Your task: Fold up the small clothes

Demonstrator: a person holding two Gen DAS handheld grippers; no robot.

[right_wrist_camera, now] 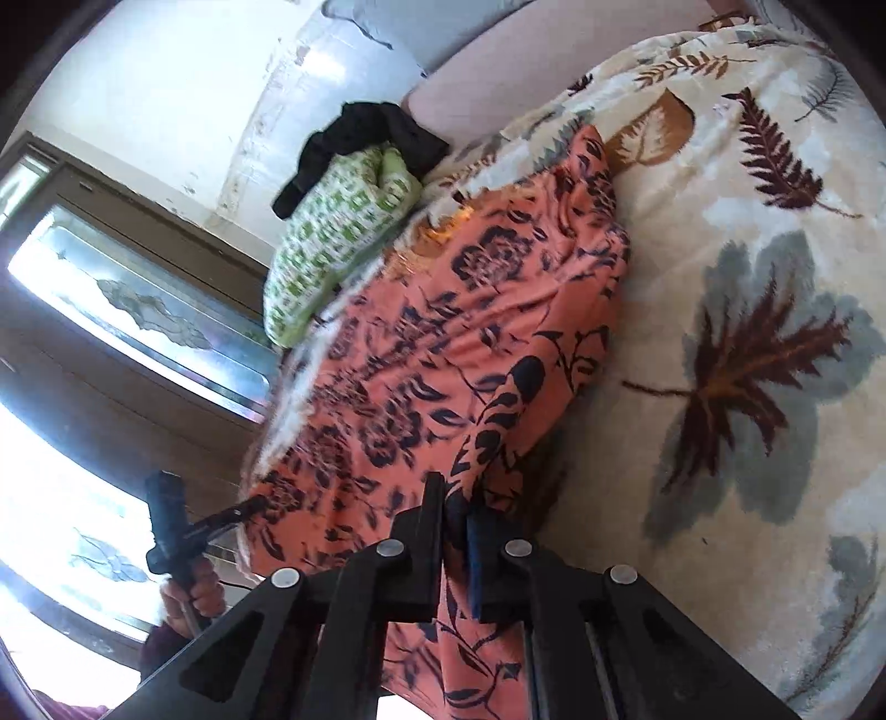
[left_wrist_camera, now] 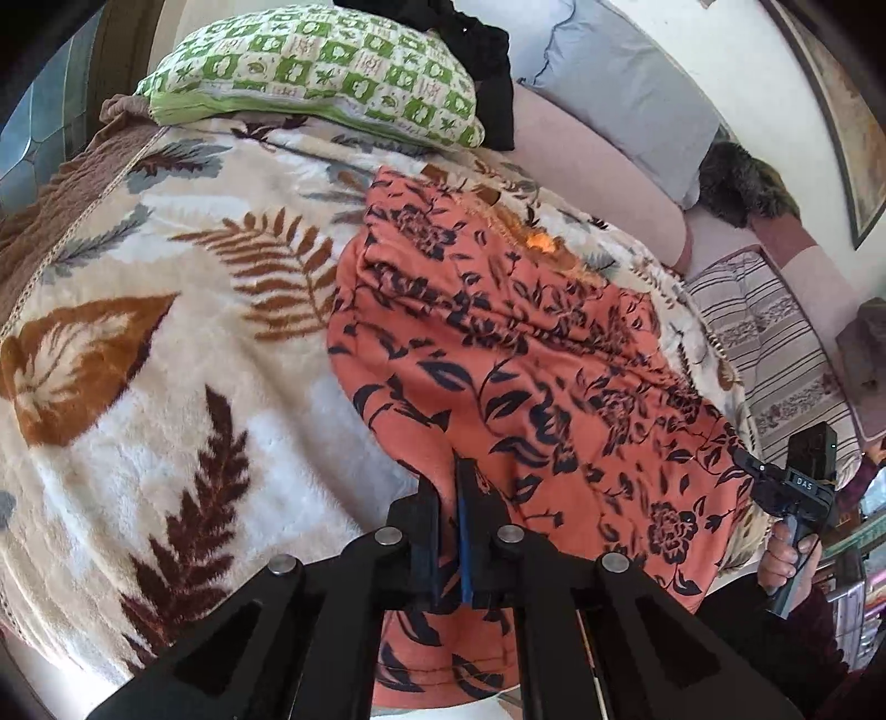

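Observation:
An orange garment with a dark floral print (left_wrist_camera: 531,354) lies stretched over a cream leaf-patterned blanket (left_wrist_camera: 166,343) on a bed. My left gripper (left_wrist_camera: 449,487) is shut on the garment's near edge. My right gripper (right_wrist_camera: 455,515) is shut on another part of that near edge; it also shows in the left wrist view (left_wrist_camera: 745,462) at the garment's right corner. The left gripper shows in the right wrist view (right_wrist_camera: 255,507) at the garment's left corner. The garment (right_wrist_camera: 470,332) hangs between the two grippers and runs away over the blanket (right_wrist_camera: 747,332).
A green-and-white patterned pillow (left_wrist_camera: 315,72) with a black cloth (left_wrist_camera: 476,44) on it lies at the bed's head. A grey pillow (left_wrist_camera: 620,83) and a pink bolster (left_wrist_camera: 598,171) lie along the wall. A striped cushion (left_wrist_camera: 775,343) is at the right. A wooden window frame (right_wrist_camera: 138,332) stands beside the bed.

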